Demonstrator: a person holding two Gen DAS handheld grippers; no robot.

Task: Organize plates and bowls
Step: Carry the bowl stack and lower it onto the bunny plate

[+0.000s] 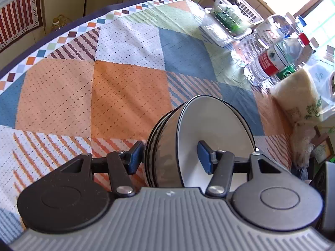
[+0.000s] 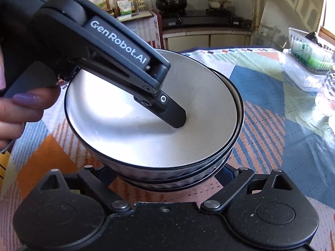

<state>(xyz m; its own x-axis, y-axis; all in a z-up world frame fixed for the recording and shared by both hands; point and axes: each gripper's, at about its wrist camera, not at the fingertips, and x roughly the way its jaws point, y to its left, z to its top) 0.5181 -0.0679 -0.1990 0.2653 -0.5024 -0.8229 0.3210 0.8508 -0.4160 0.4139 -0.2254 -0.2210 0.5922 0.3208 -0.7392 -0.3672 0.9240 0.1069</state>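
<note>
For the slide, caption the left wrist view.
Left gripper clamps a stack of bowls by the wall, one finger inside, one outside, above the patchwork tablecloth.

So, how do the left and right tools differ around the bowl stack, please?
The left tool straddles the bowl stack wall, one finger inside; the right tool flanks its base from outside. The left tool reaches over the rim; the right tool comes in low. Both have blue pads.

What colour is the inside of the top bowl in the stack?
Plain white inside the top bowl, with a thin black rim line; it shows best in the right wrist view.
</note>
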